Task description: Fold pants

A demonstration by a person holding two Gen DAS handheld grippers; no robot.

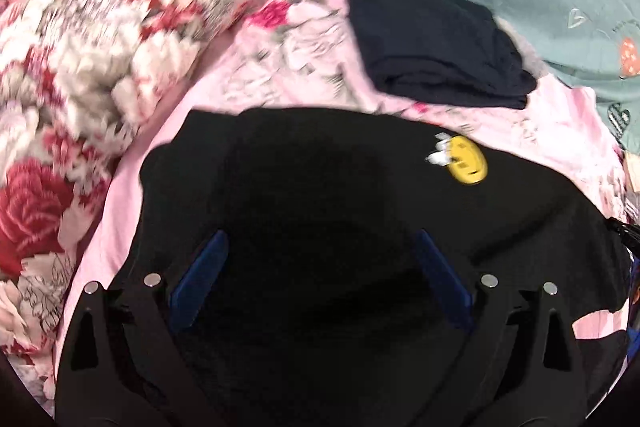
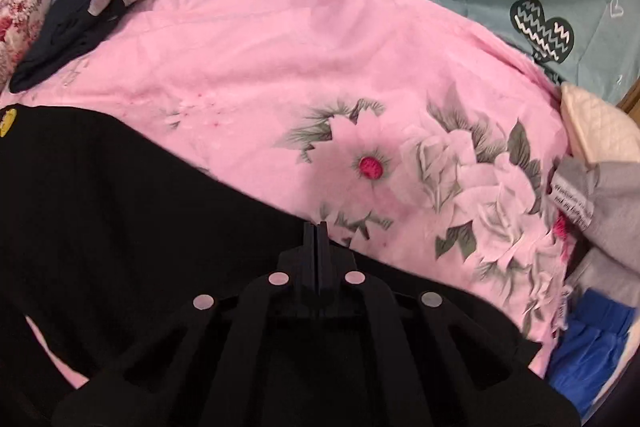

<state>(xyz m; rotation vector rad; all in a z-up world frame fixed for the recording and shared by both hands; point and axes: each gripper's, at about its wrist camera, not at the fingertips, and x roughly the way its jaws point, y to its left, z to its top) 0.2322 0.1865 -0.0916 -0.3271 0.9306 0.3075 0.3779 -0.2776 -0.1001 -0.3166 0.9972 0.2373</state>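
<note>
The black pants [image 1: 320,211] are being shown lying on the pink floral sheet [image 2: 280,75], with their yellow badge [image 1: 466,161] taken here as the landmark. The left gripper [image 1: 320,267] is being held spread wide over the dark cloth below and to the left of the badge; nothing is being pinched between its blue pads [image 1: 204,275]. The right gripper [image 2: 318,243] is being held pressed together well to the right of the badge, at the pants' far edge where black meets pink. Whether a thin fold of cloth is being caught there cannot be told (black on black, and the tips are sitting right on the border).

Several risks are being judged from this. If the right jaws are closed on nothing, the edge is likely being left behind when the fold is drawn over, and a lopsided fold is being invited. If the sheet is being nipped together with the pants, the bedding is being dragged up and the layers rucked. A one-handed pull is also being risked, which would skew the garment. A folded dark garment [image 1: 436,47] is lying above the badge, near enough for a wide sweep to disturb it.
</note>
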